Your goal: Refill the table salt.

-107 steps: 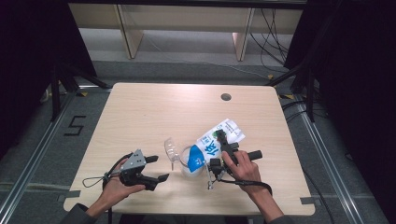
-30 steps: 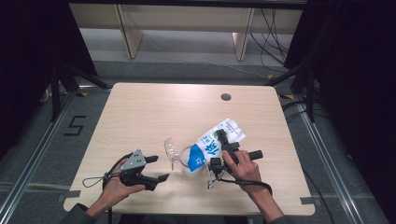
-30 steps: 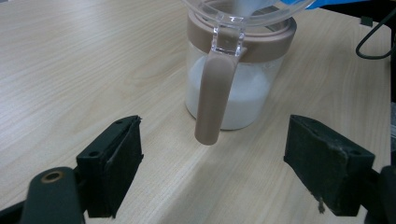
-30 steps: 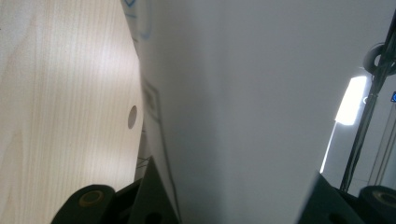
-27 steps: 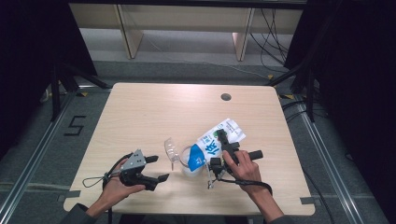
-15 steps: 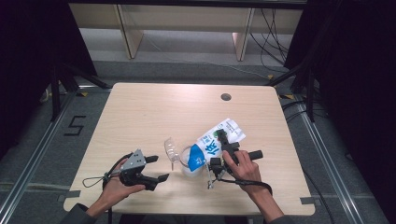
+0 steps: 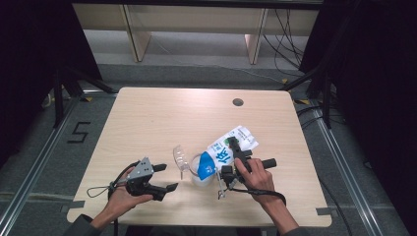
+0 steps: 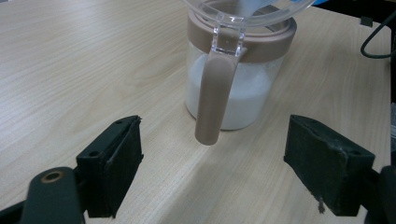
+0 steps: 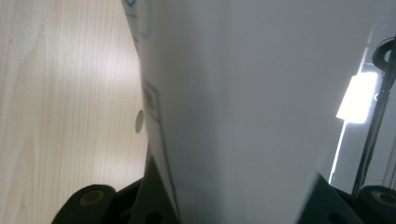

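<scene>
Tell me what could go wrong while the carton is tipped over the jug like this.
The milk carton is tilted steeply in the right gripper; a slip could splash milk onto the table. The jug stands free, since the left gripper is open short of its handle, so a knock could shift it. Its raised lid may deflect the stream.

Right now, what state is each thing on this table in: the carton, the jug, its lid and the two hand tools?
Carton: tipped spout-down over the jug, clamped in the right tool.
Jug: upright on the table, partly filled with something white.
Lid: flipped open, clear.
Handle: free, nothing gripping it.
Left tool: open, apart from the jug.
Right tool: shut on the carton.
</scene>
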Action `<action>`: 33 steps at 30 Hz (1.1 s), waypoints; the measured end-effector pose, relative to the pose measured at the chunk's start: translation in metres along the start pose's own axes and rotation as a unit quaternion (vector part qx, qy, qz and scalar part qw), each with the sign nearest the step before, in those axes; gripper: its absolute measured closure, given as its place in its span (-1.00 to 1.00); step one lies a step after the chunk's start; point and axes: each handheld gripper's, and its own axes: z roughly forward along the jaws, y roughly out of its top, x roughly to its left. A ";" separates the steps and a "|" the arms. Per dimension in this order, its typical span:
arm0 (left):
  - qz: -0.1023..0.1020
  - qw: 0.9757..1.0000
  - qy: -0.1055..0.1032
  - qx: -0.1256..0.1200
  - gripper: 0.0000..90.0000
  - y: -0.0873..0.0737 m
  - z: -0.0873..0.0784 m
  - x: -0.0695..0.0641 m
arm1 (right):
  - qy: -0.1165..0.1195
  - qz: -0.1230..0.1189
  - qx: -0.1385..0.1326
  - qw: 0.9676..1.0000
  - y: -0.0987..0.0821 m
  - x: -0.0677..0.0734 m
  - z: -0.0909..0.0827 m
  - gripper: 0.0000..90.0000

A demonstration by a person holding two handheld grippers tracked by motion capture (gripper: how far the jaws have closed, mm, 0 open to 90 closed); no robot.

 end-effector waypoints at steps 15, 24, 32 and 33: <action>0.000 1.000 0.000 0.000 -0.59 0.000 0.000 0.000 | 0.056 0.059 -0.010 0.997 0.000 -0.005 0.000 0.72; 0.000 1.000 -0.003 -0.001 -0.59 0.000 0.000 0.000 | 0.084 0.099 -0.025 0.991 -0.006 -0.009 0.004 0.72; 0.000 1.000 -0.003 -0.002 -0.59 0.000 0.000 0.000 | 0.157 0.260 -0.039 0.952 -0.014 -0.010 0.006 0.73; 0.000 1.000 -0.003 -0.002 -0.59 0.000 0.000 0.000 | 0.163 0.273 -0.046 0.947 -0.016 -0.010 0.007 0.73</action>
